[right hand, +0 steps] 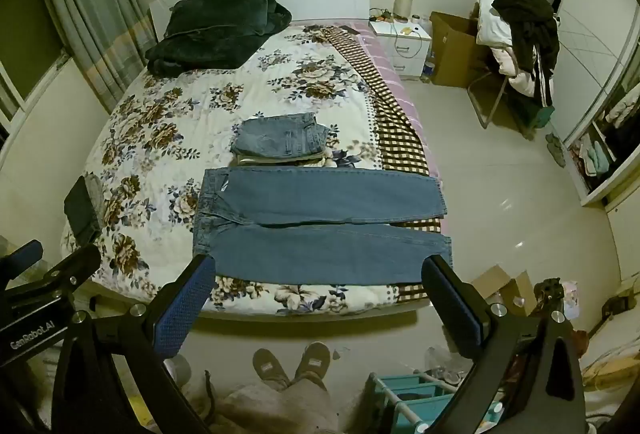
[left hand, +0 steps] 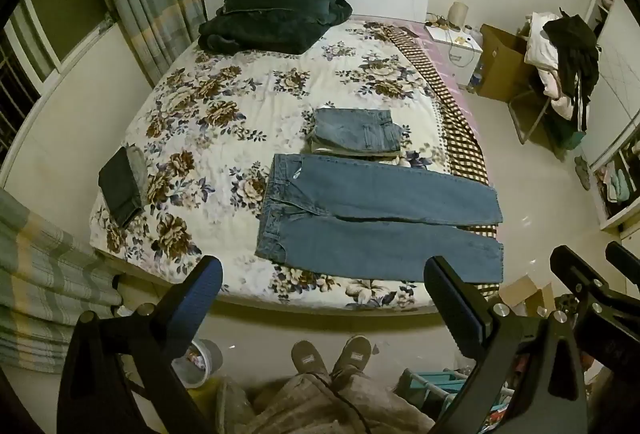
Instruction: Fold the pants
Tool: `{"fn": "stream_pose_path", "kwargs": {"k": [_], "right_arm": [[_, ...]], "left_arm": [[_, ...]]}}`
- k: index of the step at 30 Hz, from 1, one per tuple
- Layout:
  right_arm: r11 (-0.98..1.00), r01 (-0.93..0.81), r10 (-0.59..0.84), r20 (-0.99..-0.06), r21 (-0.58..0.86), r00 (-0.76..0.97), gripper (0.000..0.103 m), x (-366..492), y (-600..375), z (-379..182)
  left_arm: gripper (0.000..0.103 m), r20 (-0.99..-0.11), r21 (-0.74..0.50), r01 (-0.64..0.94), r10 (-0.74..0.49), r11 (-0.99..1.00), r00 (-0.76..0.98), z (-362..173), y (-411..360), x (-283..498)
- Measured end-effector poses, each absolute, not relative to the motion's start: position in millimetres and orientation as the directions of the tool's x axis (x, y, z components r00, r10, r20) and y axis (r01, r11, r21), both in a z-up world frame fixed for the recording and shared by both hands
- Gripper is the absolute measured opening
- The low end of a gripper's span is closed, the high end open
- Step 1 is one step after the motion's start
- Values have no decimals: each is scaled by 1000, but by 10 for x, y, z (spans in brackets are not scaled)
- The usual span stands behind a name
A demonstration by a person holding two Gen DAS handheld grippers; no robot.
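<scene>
Blue jeans (left hand: 376, 218) lie flat near the front edge of the floral bed (left hand: 224, 101), waistband to the left, both legs stretched right and overhanging the bed's right side; they also show in the right wrist view (right hand: 320, 222). My left gripper (left hand: 324, 290) is open and empty, held above the floor in front of the bed, short of the jeans. My right gripper (right hand: 320, 290) is open and empty, just in front of the near leg's lower edge. The right gripper also shows in the left wrist view (left hand: 596, 274).
A stack of folded jeans (left hand: 356, 133) sits just behind the flat pair. Folded dark pants (left hand: 120, 185) lie at the bed's left front. A dark blanket (left hand: 272, 13) lies by the headboard. A nightstand (left hand: 456, 45), cardboard box (left hand: 500, 61) and clothes-laden chair (left hand: 560, 65) stand at the right. My slippered feet (left hand: 332, 354) are below.
</scene>
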State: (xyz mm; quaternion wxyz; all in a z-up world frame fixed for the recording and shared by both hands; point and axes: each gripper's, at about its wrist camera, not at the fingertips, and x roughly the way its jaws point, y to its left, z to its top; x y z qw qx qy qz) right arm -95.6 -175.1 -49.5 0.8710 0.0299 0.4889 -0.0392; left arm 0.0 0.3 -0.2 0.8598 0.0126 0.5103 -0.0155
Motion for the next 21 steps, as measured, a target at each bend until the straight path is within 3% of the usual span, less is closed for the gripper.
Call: {"fn": "stream_pose_path", "kwargs": {"k": [21], "right_arm": [[995, 96, -31, -860, 21, 510, 103, -1014, -1647, -619]], "left_arm": [[103, -882, 9, 40, -11, 999, 472, -1, 5, 0]]}}
